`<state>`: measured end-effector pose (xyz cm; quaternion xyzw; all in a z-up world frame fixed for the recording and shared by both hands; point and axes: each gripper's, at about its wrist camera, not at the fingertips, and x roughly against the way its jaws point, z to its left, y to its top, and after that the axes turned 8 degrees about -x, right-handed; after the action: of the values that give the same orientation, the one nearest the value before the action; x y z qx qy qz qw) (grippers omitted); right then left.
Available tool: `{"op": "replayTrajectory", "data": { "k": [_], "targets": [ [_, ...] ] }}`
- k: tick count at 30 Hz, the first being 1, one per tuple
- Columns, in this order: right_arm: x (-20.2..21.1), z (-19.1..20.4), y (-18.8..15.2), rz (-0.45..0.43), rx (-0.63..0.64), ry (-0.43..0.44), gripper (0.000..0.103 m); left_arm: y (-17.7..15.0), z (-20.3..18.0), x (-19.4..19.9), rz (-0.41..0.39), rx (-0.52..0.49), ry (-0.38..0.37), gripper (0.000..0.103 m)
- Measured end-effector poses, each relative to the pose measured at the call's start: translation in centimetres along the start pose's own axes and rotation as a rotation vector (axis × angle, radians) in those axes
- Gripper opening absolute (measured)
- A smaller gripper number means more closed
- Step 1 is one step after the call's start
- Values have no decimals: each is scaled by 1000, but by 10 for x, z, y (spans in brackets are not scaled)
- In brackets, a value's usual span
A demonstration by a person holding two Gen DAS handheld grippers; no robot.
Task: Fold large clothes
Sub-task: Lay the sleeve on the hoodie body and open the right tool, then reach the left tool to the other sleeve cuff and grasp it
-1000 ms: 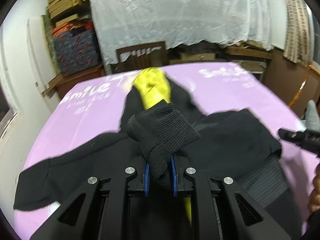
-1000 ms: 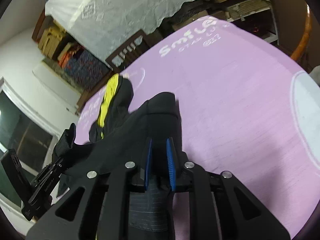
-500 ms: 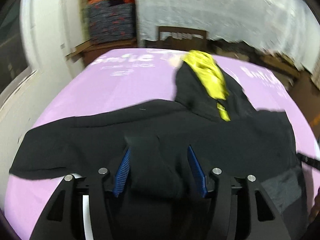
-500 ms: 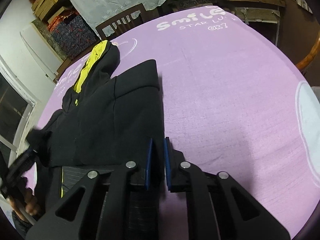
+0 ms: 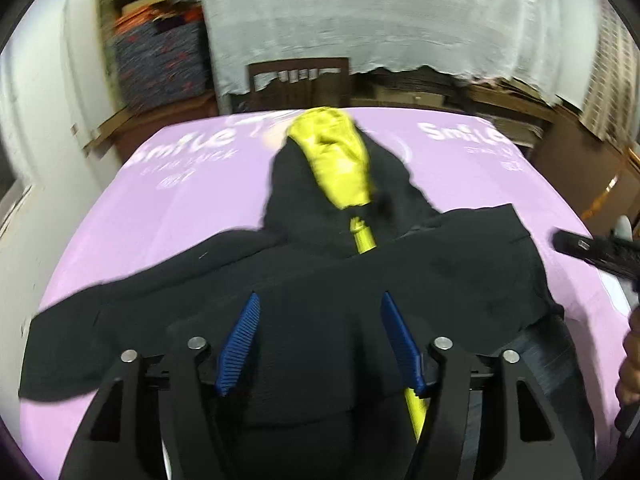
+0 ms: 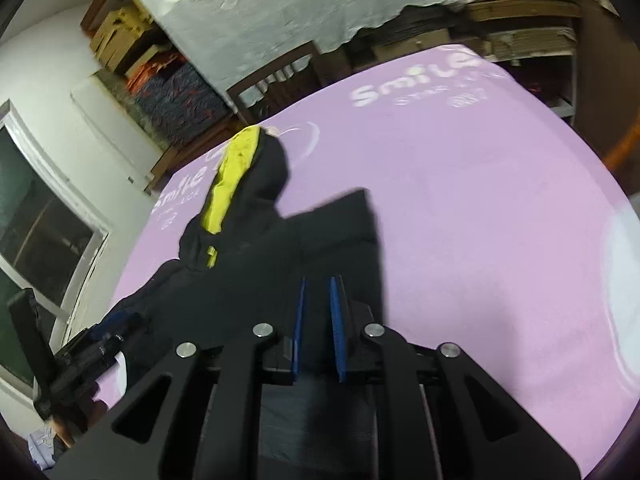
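Black hoodie [image 5: 420, 280] flat on purple cloth [image 5: 172, 216], chest up, near edge; left sleeve [image 5: 132, 308] spread out to left, unfolded; left gripper [image 5: 318, 340] fingers wide apart over body, holding nothing; hood [image 5: 332, 168] with yellow lining points to far side, zip axis running near to far; right gripper [image 6: 318, 328] fingers nearly together, thin fabric edge seemingly pinched; right side [image 6: 352, 240] looks folded in; fold barely begun, sleeve and body folds left.
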<state>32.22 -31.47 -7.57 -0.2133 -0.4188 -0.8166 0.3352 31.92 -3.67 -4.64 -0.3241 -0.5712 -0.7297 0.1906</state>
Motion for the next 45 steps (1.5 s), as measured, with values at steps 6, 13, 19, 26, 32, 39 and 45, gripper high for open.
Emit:
{"op": "replayTrajectory", "data": {
  "k": [6,13,19,26,32,39,45],
  "targets": [
    [-51,27,15,78,30,12,12,1,-2,-52,74,11,-18,64],
    [-85,-8,12,122,-33,37,0,-2,20,-71,103,92,-50,68],
    [-77,-18,14,119,-93,63,0,-4,28,-72,105,117,-38,72],
    [-24,7,-14,93,-3,47,6,-12,45,-61,111,158,-71,72],
    [-45,-11,-32,191,-27,38,0,-24,70,-26,93,232,-98,64],
    [-3,-6,-29,65,-15,43,39,-102,174,53,89,494,69,78],
    [23,-6,-29,7,-32,87,42,-173,247,75,104,806,41,77]
  ]
}}
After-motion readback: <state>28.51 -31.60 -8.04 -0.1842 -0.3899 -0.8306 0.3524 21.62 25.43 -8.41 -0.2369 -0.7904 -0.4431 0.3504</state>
